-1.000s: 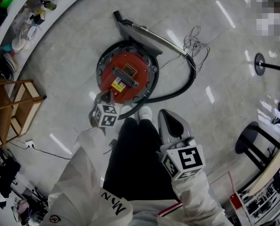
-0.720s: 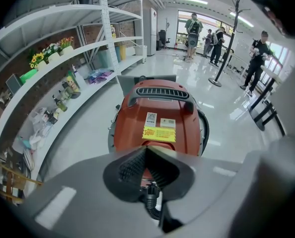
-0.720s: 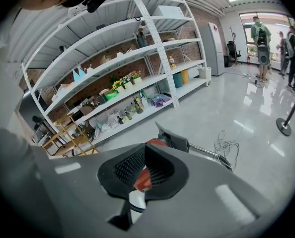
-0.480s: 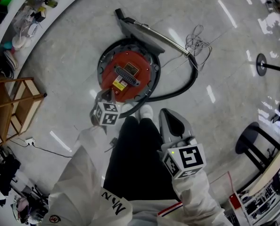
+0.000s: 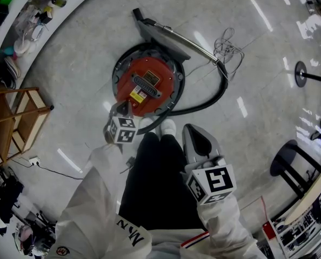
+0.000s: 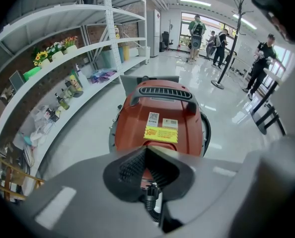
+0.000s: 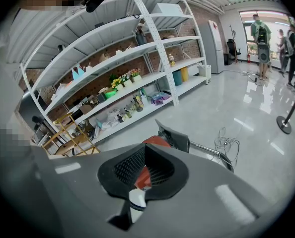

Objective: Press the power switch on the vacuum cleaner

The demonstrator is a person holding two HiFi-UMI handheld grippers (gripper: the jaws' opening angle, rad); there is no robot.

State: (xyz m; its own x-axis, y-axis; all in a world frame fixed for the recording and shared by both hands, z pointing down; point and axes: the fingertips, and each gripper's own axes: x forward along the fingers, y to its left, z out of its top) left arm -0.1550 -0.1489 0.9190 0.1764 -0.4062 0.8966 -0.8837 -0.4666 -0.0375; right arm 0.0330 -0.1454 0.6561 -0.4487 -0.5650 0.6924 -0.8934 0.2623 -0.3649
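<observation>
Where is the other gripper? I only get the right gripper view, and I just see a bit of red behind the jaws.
Observer: The head view shows the left gripper at the near edge of the red vacuum cleaner; contact unclear.
Operator: Are its jaws open?
Observer: No, the left gripper view shows them together, just below a yellow sticker on the vacuum.
Operator: Where's the hose?
Observer: The black hose curves from the metal tube round to the vacuum's near side.

The vacuum cleaner (image 5: 144, 85) is red with a black rim, a yellow label (image 5: 134, 97) and a black hose (image 5: 217, 96). The floor (image 5: 79, 63) is glossy pale grey. Each grey hand-held gripper, left (image 5: 121, 109) and right (image 5: 195, 136), carries black-and-white square markers. The sleeves (image 5: 95, 198) are white, the trousers (image 5: 155, 182) black.
</observation>
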